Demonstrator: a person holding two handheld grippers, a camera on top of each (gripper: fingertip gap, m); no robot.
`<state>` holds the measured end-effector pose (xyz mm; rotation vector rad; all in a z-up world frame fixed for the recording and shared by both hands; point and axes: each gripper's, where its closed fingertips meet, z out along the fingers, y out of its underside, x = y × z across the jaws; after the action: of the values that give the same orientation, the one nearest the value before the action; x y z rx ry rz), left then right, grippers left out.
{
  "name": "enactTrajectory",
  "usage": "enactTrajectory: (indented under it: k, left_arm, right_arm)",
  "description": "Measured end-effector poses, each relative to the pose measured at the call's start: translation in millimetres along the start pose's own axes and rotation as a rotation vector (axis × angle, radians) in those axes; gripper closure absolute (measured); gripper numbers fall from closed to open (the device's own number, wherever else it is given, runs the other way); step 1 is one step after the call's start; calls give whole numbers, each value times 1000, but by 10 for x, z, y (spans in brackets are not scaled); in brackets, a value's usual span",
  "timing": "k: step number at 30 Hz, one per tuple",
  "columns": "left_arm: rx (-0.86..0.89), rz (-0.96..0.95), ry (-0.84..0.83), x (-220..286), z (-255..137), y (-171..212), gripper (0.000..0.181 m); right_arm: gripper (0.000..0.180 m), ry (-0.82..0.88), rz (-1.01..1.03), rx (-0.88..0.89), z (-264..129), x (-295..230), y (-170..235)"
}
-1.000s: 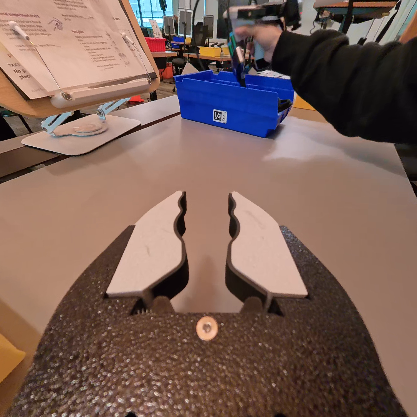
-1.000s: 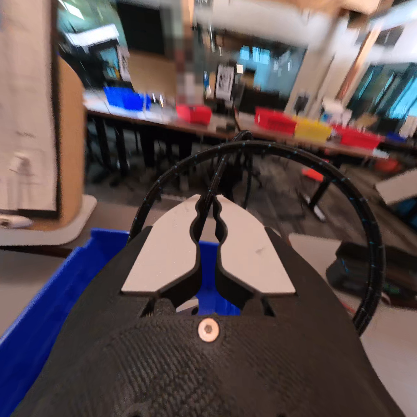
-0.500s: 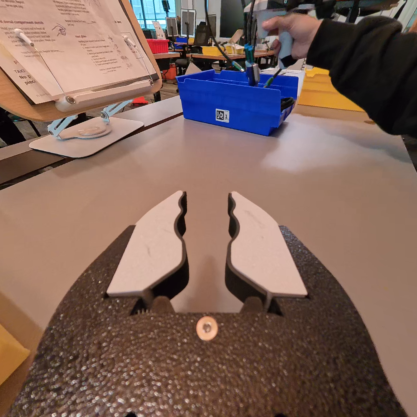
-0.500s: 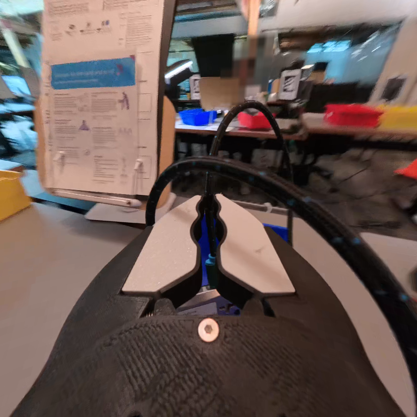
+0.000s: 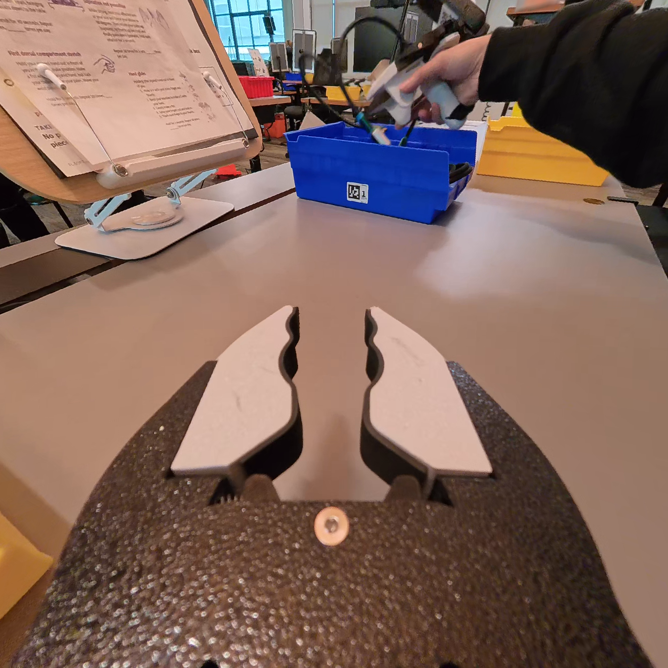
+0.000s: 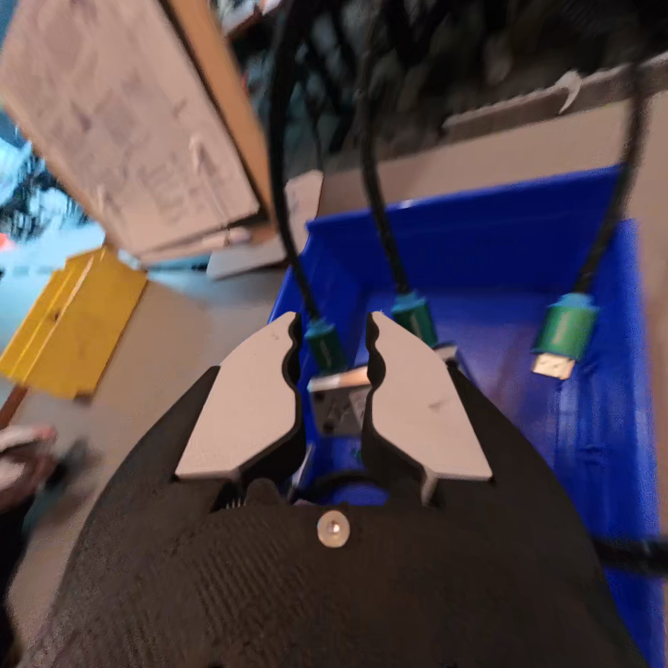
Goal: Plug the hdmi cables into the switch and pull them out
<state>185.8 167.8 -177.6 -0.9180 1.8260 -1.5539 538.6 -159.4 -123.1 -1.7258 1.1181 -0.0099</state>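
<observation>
The left gripper (image 5: 332,318) hovers low and level over the grey table (image 5: 470,325), jaws apart and empty. At the far right, a hand (image 5: 448,72) in a black sleeve tilts the right gripper (image 6: 332,321) down into the blue plastic bin (image 6: 596,433), jaws spread, holding nothing. Inside the bin, two green-ended black HDMI cables (image 6: 325,347) sit plugged into the small grey switch (image 6: 339,408); a third plug (image 6: 564,332) dangles free to the right.

Open-plan lab or workshop, probably, rows of worktables (image 5: 318,103) (monitors (image 5: 303,48) behind), parts bins (image 5: 256,86)
</observation>
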Motion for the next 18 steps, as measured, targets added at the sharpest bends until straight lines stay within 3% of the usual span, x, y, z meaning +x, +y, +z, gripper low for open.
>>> enactTrajectory:
  k: [6,10,15,18]
  left_arm:
    - [-13,1,16,20,13,15,146]
    - [7,-3,14,13,-7,-8,146]
    - [16,-8,14,10,-18,-18,147]
    - [11,2,14,20,-11,-12,147]
  right_arm:
    - [143,88,-293,-298,57,-97,609]
    - [146,205,-471,-398,-44,-144,746]
    - [153,312,-499,-298,-271,-29,506]
    - [152,386,-409,-89,-511,166,38]
